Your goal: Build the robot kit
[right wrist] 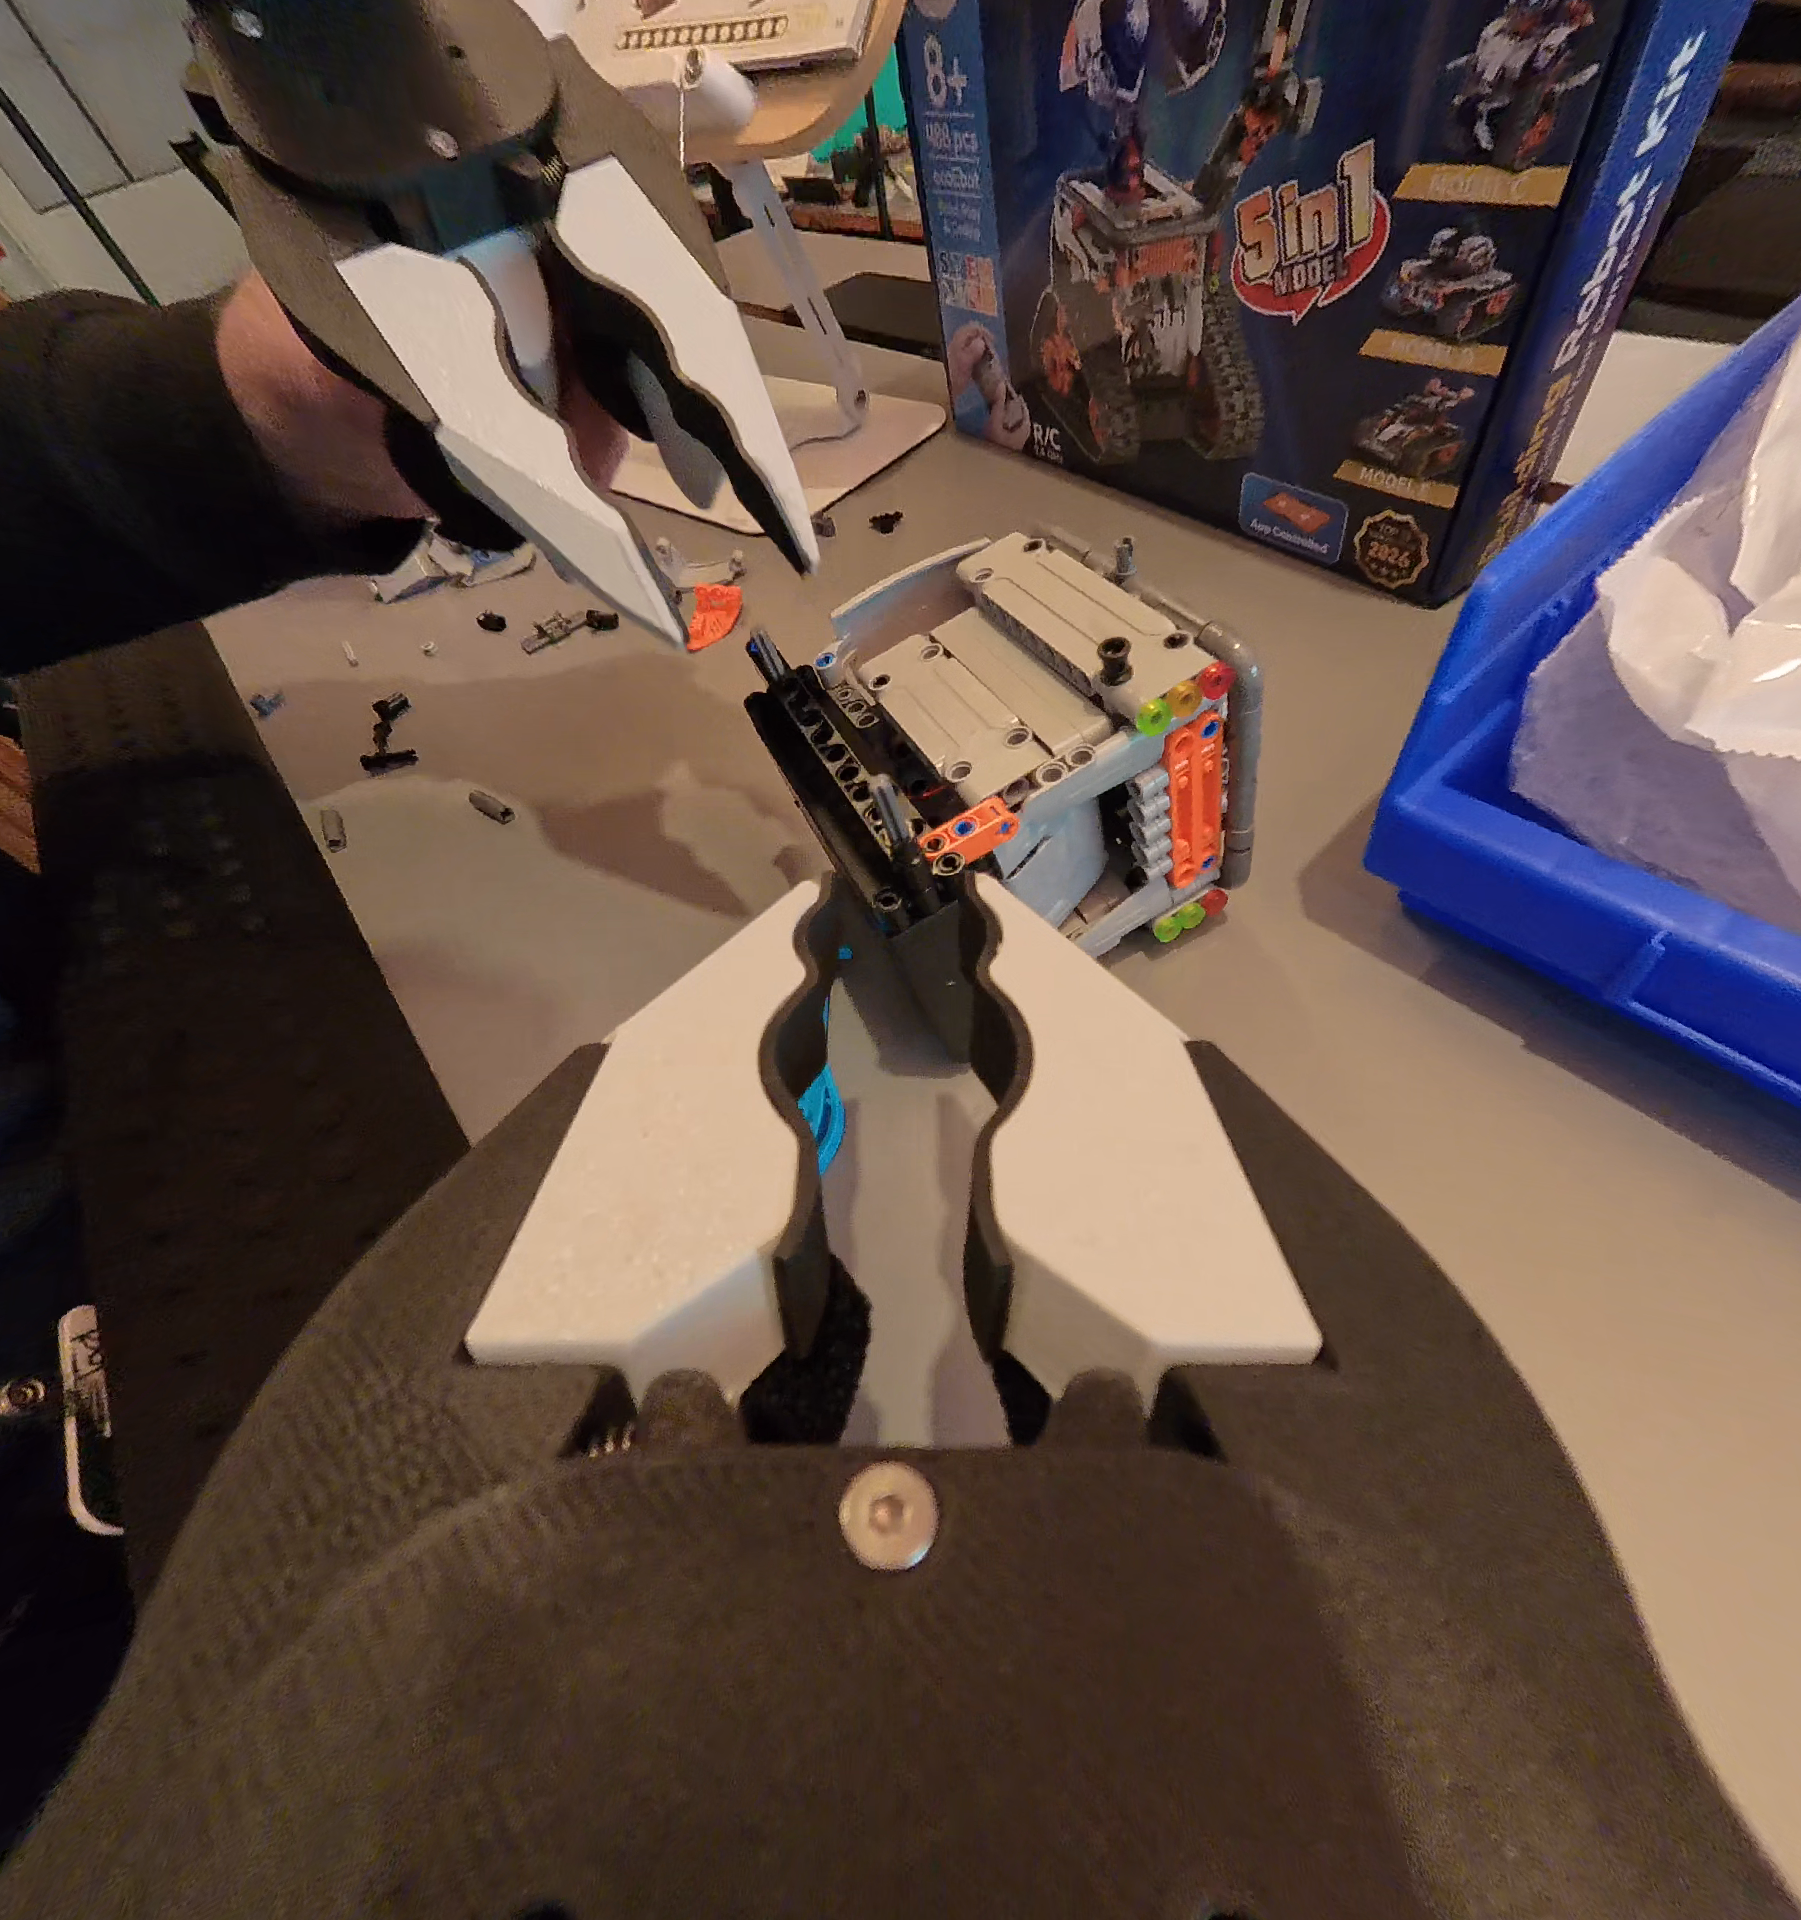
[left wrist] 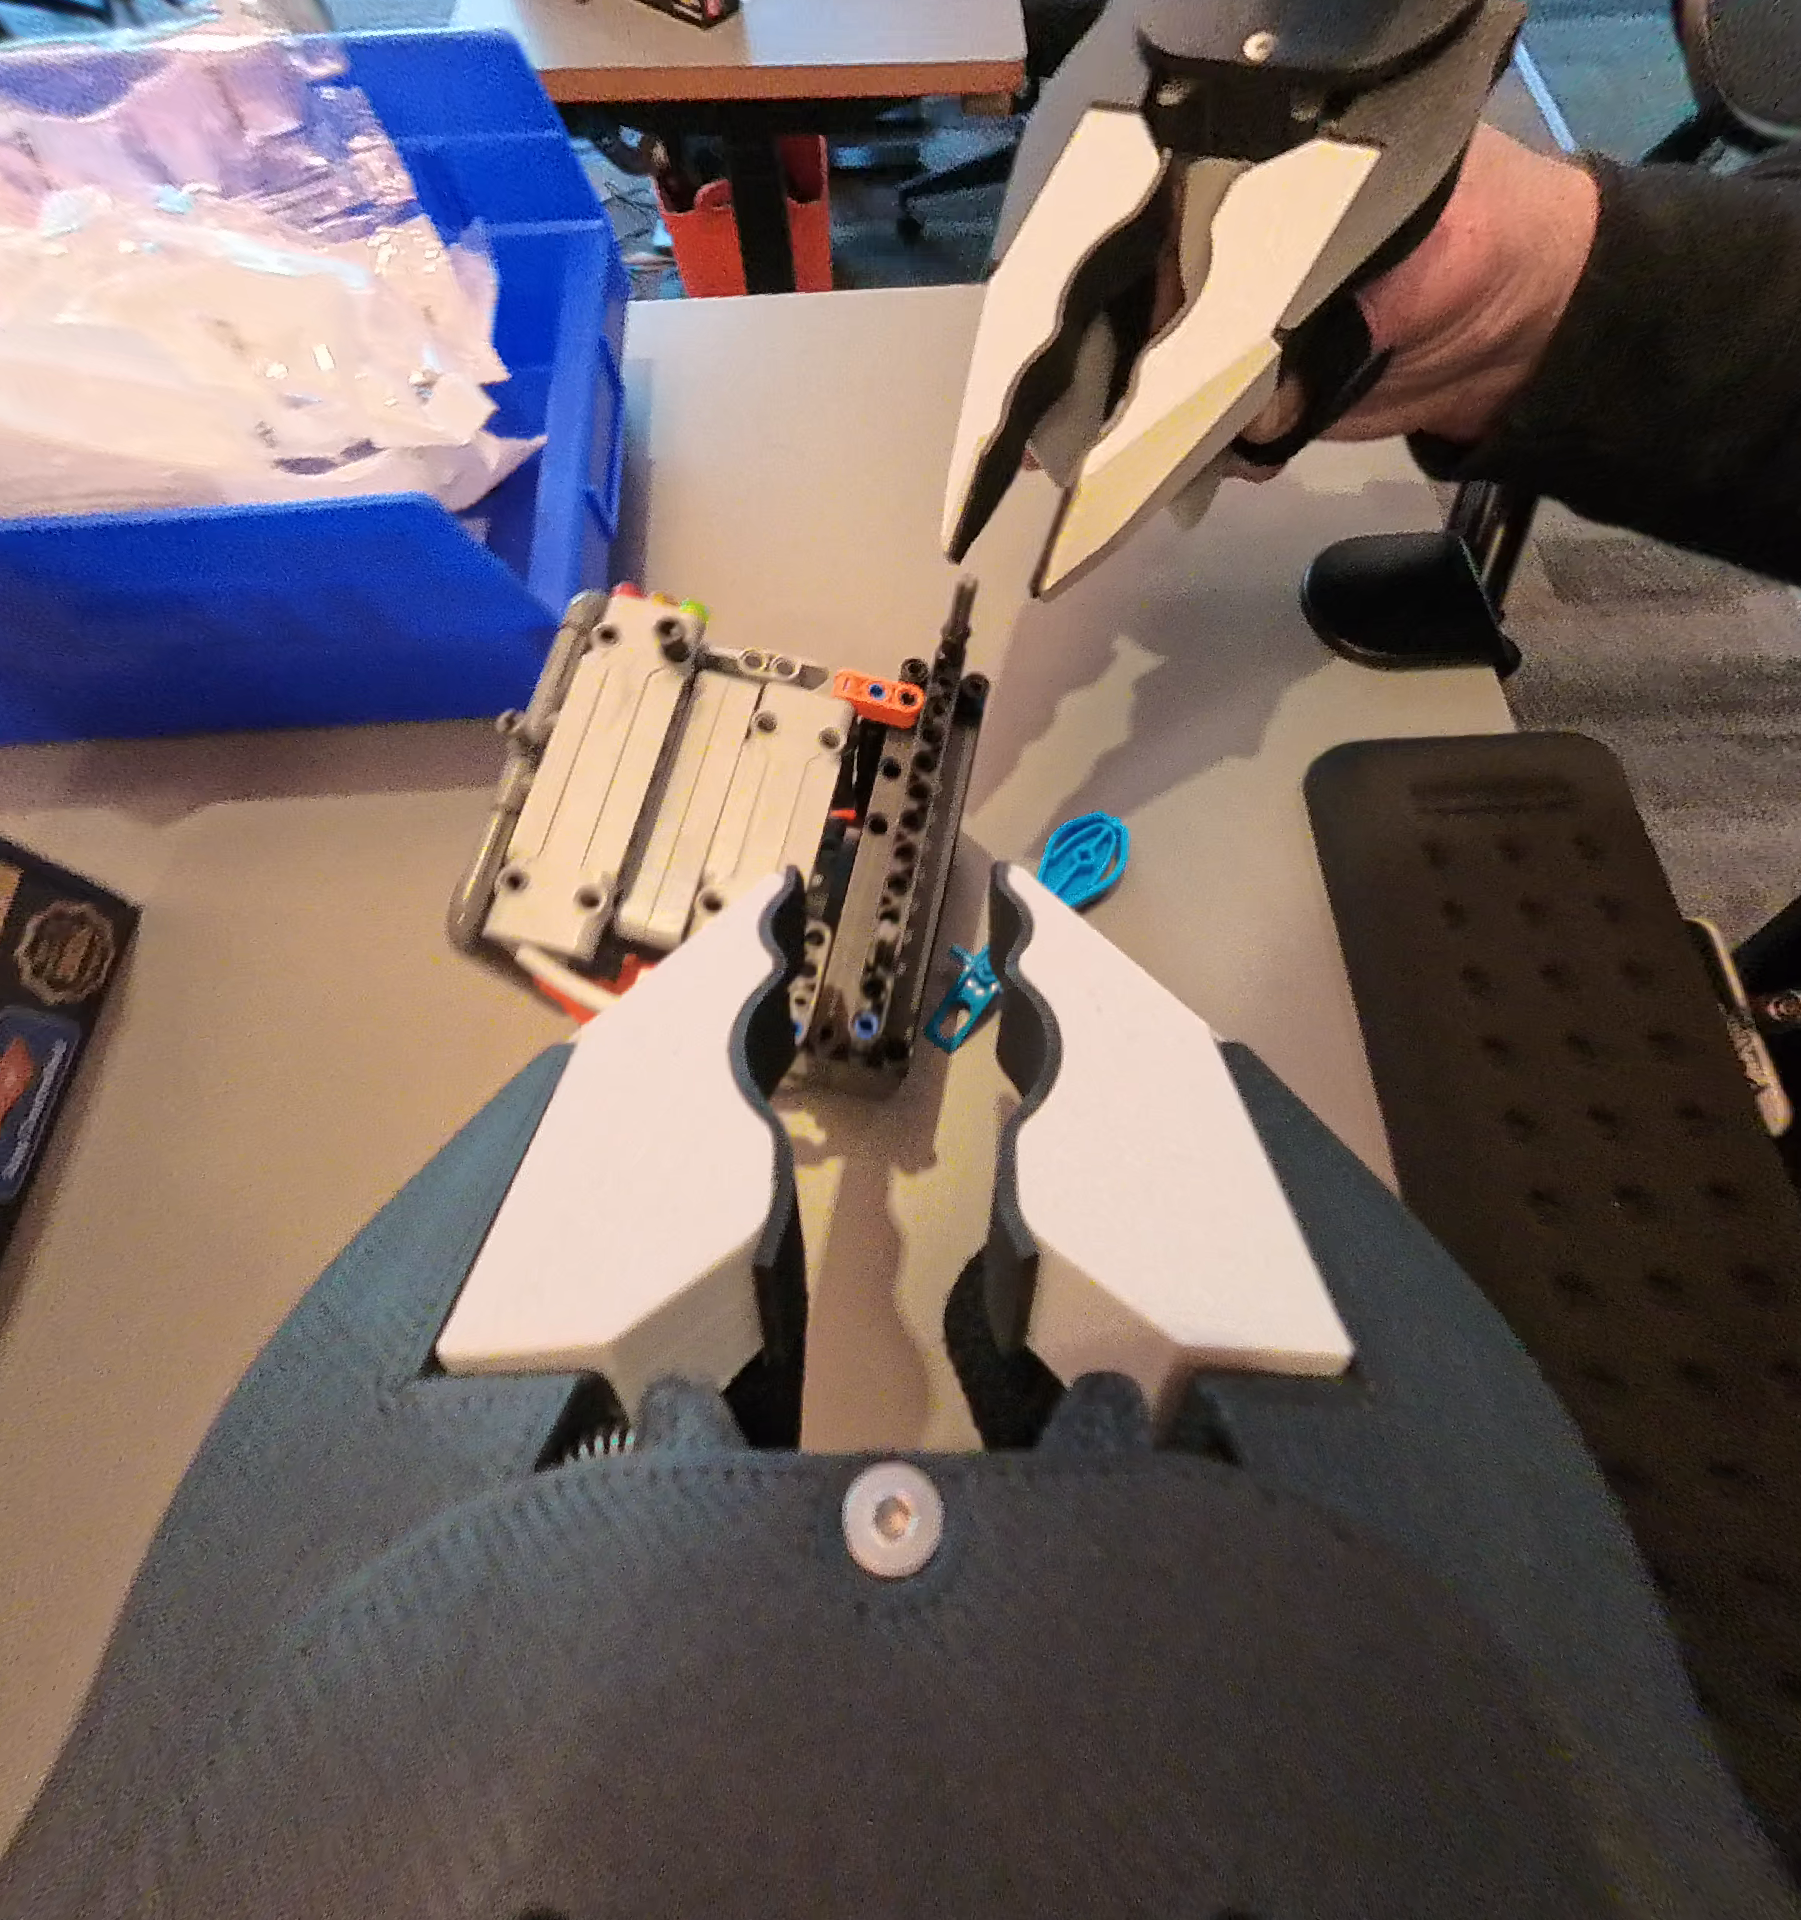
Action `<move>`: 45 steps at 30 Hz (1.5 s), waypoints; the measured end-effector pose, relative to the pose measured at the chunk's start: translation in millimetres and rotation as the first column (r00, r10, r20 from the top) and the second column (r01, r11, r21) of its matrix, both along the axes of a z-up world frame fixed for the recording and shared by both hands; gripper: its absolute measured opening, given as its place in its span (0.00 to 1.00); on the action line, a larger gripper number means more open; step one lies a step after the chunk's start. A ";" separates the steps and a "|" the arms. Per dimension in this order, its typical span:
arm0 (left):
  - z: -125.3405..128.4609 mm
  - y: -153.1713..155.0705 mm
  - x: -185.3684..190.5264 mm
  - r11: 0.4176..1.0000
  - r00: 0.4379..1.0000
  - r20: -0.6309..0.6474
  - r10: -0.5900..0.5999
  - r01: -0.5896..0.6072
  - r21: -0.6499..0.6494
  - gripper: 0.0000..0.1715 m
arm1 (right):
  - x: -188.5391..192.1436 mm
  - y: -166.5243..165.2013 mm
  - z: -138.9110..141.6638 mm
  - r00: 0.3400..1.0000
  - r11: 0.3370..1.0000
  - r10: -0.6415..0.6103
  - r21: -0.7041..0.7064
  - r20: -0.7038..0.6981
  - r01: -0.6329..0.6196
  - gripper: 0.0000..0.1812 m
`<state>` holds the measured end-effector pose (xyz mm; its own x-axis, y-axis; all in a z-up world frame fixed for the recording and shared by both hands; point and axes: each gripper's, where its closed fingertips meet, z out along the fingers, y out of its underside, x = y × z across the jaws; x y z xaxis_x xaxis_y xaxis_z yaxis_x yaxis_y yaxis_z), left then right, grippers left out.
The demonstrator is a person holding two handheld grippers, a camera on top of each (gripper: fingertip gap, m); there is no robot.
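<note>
- A half-built brick model (left wrist: 667, 790) sits near the middle of the grey tabletop (left wrist: 252, 987). Its body is pale grey ribbed panels with stud holes, smooth hard plastic.
- A black beam (left wrist: 906, 862) full of round holes leans along one side of the model, and a thin black rod (left wrist: 963, 613) sticks up from its far end.
- A small orange connector (left wrist: 878, 696) with blue pins sits at the model's corner beside the beam.
- The left claw (left wrist: 896, 904) is spread apart, holding nothing. Its white fingers have wavy black inner edges and straddle the near end of the beam, whether touching it I cannot tell.
- The right claw (left wrist: 995, 566) is also parted and empty, its tips hovering just above the rod.
- Both claw bodies are dark printed plastic with a fine ribbed texture.
- Two small blue plastic parts (left wrist: 1078, 857) lie by the beam.
- A blue bin (left wrist: 252, 613) holding crinkled clear bags stands near the model.
- A printed cardboard box (right wrist: 1291, 270) stands behind the model.
- A black perforated mat (left wrist: 1561, 1039) lies at the tabletop's edge.
</note>
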<state>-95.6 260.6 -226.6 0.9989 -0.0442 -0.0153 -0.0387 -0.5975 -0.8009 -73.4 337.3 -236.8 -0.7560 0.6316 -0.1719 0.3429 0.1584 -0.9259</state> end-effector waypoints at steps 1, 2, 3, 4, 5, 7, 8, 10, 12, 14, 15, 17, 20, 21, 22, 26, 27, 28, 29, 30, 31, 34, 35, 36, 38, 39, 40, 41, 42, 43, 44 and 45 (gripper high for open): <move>2.4 -7.0 -1.8 1.000 1.000 0.010 0.025 -0.025 0.009 0.19 | -0.1 -0.9 -1.1 1.000 1.000 -0.003 0.006 0.011 0.003 0.12; 2.9 -13.8 -3.2 0.999 0.998 0.027 0.048 -0.049 0.012 0.18 | -0.6 -0.8 -2.1 1.000 1.000 -0.008 0.009 0.015 0.008 0.12; 0.4 -20.2 -4.4 0.997 0.997 0.041 0.072 -0.072 0.003 0.18 | -1.8 0.0 -2.2 1.000 1.000 -0.018 0.012 0.010 0.017 0.13; -4.5 -25.7 -6.8 0.995 0.994 0.041 0.101 -0.101 -0.015 0.18 | -3.3 0.1 -2.7 1.000 1.000 -0.025 0.014 0.011 0.025 0.15; -9.1 -29.8 -7.7 0.992 0.991 0.043 0.124 -0.123 -0.028 0.18 | -4.4 -1.8 -3.8 0.999 1.000 -0.023 0.010 0.023 0.022 0.17; -12.9 -31.2 -3.9 0.990 0.986 0.089 0.139 -0.138 -0.013 0.18 | -6.0 -7.4 -10.9 0.998 1.000 -0.010 0.016 0.065 0.009 0.19; -16.0 -31.7 -5.2 0.988 0.983 0.101 0.156 -0.156 -0.012 0.18 | -7.7 -8.9 -12.6 0.997 1.000 -0.013 0.020 0.074 0.012 0.19; -17.2 -31.0 -8.3 0.984 0.974 0.143 0.176 -0.180 0.012 0.18 | -10.4 -12.6 -11.5 0.995 1.000 -0.016 0.004 0.094 0.016 0.20; -14.9 -26.3 -10.5 0.978 0.959 0.212 0.189 -0.204 0.051 0.17 | -13.3 -14.6 -14.3 0.992 1.000 -0.023 0.007 0.126 0.022 0.20; -18.0 -21.7 -10.9 0.974 0.940 0.277 0.198 -0.221 0.055 0.15 | -14.1 -16.5 -17.8 0.988 1.000 -0.022 0.013 0.155 0.021 0.19; -17.3 -19.4 -9.8 0.972 0.931 0.311 0.191 -0.224 0.072 0.14 | -14.7 -17.3 -16.7 0.987 1.000 -0.025 0.003 0.160 0.025 0.18; -22.3 -19.3 -12.2 0.964 0.903 0.370 0.219 -0.260 0.064 0.11 | -14.5 -19.4 -16.3 0.985 1.000 -0.026 -0.002 0.169 0.026 0.17; -20.2 -19.1 -10.8 0.952 0.855 0.473 0.210 -0.289 0.099 0.05 | -14.4 -20.3 -9.6 0.980 0.997 -0.027 -0.062 0.199 0.040 0.16; -20.7 -19.3 -10.5 0.950 0.845 0.490 0.212 -0.296 0.099 0.05 | -14.9 -19.0 -5.2 0.979 0.995 -0.036 -0.087 0.202 0.054 0.15; -21.1 -19.2 -10.3 0.949 0.837 0.504 0.213 -0.301 0.099 0.06 | -16.4 -16.5 -4.1 0.977 0.993 -0.054 -0.091 0.207 0.074 0.14; -22.0 -18.1 -10.0 0.946 0.824 0.525 0.211 -0.307 0.102 0.06 | -19.3 -18.1 -12.4 0.967 0.993 -0.078 -0.070 0.241 0.098 0.11; -22.1 -17.4 -9.9 0.947 0.830 0.514 0.215 -0.307 0.099 0.05 | -20.7 -17.1 -13.0 0.965 0.992 -0.093 -0.065 0.244 0.112 0.10; -22.7 -17.1 -9.2 0.948 0.836 0.504 0.216 -0.303 0.097 0.05 | -21.4 -16.3 -13.2 0.963 0.991 -0.102 -0.061 0.249 0.121 0.10; -22.8 -16.9 -9.3 0.947 0.839 0.498 0.219 -0.306 0.099 0.05 | -21.7 -16.1 -13.6 0.962 0.990 -0.108 -0.058 0.252 0.126 0.10; -23.1 -16.8 -9.6 0.945 0.841 0.494 0.220 -0.309 0.104 0.05 | -21.9 -16.1 -13.9 0.960 0.990 -0.112 -0.056 0.258 0.130 0.10; -23.6 -17.0 -9.7 0.945 0.836 0.503 0.219 -0.311 0.106 0.05 | -21.6 -16.3 -14.3 0.957 0.990 -0.111 -0.054 0.267 0.130 0.09; -24.9 -17.1 -16.7 0.936 0.837 0.489 0.247 -0.337 0.104 0.05 | -23.5 -17.6 -15.3 0.953 0.991 -0.113 -0.031 0.280 0.126 0.10; -25.5 -17.6 -20.0 0.933 0.834 0.489 0.256 -0.345 0.099 0.05 | -25.2 -18.5 -15.4 0.954 0.992 -0.120 -0.011 0.274 0.128 0.10; -26.5 -18.6 -22.8 0.933 0.835 0.484 0.261 -0.348 0.097 0.05 | -27.8 -20.0 -15.5 0.955 0.991 -0.130 0.000 0.265 0.135 0.10; -33.0 -25.7 -35.3 0.925 0.838 0.444 0.317 -0.377 0.051 0.06 | -29.3 -31.4 -18.7 0.954 0.992 -0.121 -0.011 0.273 0.129 0.15; -37.1 -30.9 -42.2 0.920 0.839 0.421 0.344 -0.391 0.027 0.06 | -27.7 -39.1 -20.5 0.959 0.994 -0.107 -0.002 0.261 0.111 0.16; -37.3 -34.9 -47.6 0.916 0.831 0.432 0.351 -0.401 0.029 0.05 | -26.1 -45.6 -20.5 0.966 0.995 -0.094 0.010 0.242 0.094 0.16; -36.7 -38.3 -50.6 0.912 0.813 0.467 0.349 -0.409 0.028 0.05 | -24.2 -50.1 -19.7 0.968 0.997 -0.081 0.007 0.238 0.082 0.15; -36.0 -40.9 -52.0 0.913 0.811 0.470 0.349 -0.407 0.024 0.03 | -22.9 -52.5 -19.1 0.967 0.997 -0.073 -0.007 0.243 0.077 0.16; -36.0 -43.1 -52.1 0.919 0.832 0.430 0.350 -0.395 0.016 0.01 | -21.8 -53.5 -19.2 0.968 0.997 -0.066 -0.019 0.244 0.073 0.15; -36.8 -44.3 -51.0 0.924 0.849 0.397 0.348 -0.381 0.006 0.00 | -20.4 -54.4 -19.8 0.969 0.998 -0.055 -0.023 0.241 0.063 0.15; -37.8 -44.9 -50.0 0.927 0.854 0.388 0.345 -0.375 0.000 0.00 | -19.2 -55.3 -20.4 0.971 0.998 -0.048 -0.014 0.233 0.053 0.15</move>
